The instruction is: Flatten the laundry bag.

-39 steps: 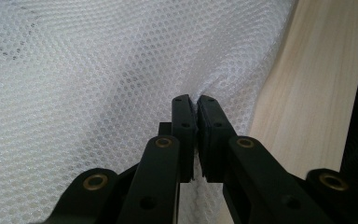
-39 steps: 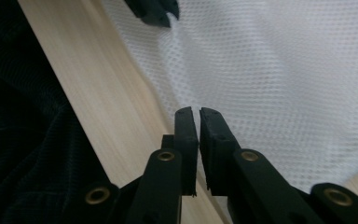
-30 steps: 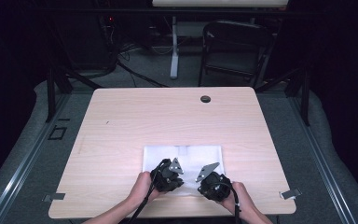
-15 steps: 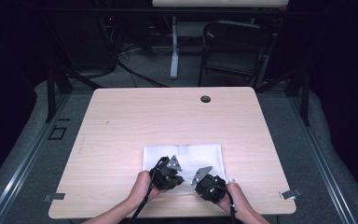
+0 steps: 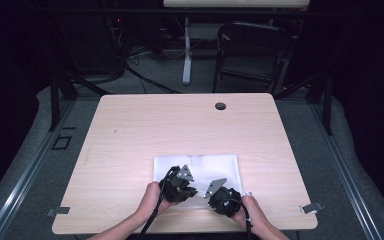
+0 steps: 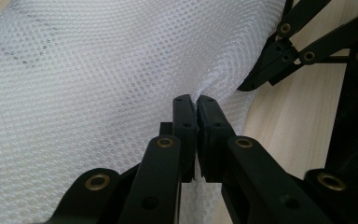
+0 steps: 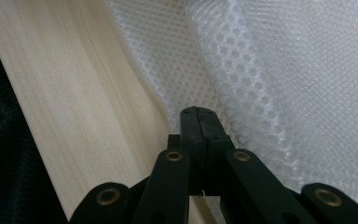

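The wooden table (image 5: 130,150) bears a white mesh bag (image 5: 220,167) lying flat toward its six o'clock edge, within easy reach of both hands. The left gripper (image 6: 196,105) is pinched onto the bag's near hem, and the right gripper (image 7: 198,116) likewise, at about five o'clock, probably to lift or fold it evenly.

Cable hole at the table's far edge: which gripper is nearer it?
Right, narrowly. The cable hole lies far beyond both; the right gripper sits almost straight below it, the left gripper off to its left.
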`<state>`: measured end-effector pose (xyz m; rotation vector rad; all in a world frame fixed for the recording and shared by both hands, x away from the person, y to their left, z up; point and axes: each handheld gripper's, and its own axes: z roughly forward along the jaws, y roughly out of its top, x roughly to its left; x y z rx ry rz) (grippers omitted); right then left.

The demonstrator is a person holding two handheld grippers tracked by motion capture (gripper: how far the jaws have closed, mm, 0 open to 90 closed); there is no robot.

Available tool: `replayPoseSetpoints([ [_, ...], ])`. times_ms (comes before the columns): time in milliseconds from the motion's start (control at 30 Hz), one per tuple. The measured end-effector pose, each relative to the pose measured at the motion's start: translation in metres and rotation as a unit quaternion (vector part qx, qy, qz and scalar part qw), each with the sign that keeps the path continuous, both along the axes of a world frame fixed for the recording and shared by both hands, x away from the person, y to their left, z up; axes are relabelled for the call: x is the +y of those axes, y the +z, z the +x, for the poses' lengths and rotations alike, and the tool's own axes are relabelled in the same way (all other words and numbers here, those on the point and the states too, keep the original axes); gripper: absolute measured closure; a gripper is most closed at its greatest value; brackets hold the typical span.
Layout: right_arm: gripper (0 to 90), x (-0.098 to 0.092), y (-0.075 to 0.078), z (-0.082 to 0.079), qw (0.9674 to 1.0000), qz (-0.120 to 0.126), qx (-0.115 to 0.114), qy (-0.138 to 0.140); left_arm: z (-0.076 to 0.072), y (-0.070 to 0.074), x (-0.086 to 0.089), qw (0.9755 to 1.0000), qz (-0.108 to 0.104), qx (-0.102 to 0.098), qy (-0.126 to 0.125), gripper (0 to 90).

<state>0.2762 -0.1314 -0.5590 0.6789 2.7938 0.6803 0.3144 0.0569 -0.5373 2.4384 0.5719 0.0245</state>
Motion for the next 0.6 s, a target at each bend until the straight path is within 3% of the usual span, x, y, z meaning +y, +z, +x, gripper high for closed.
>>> replayPoseSetpoints([
  [200,90.0,-0.001,0.002,0.001,0.9999,-0.006,0.009,0.002,0.007,0.006,0.001,1.0000,-0.004,0.006,0.003,87.2],
  [367,90.0,-0.002,0.001,0.002,0.9999,-0.001,0.015,0.003,0.009,0.010,0.000,1.0000,0.007,-0.001,0.001,87.2],
  [600,90.0,-0.002,0.002,0.002,0.9997,-0.005,0.022,0.003,0.017,0.020,0.002,0.9999,0.002,-0.003,0.014,87.2],
])
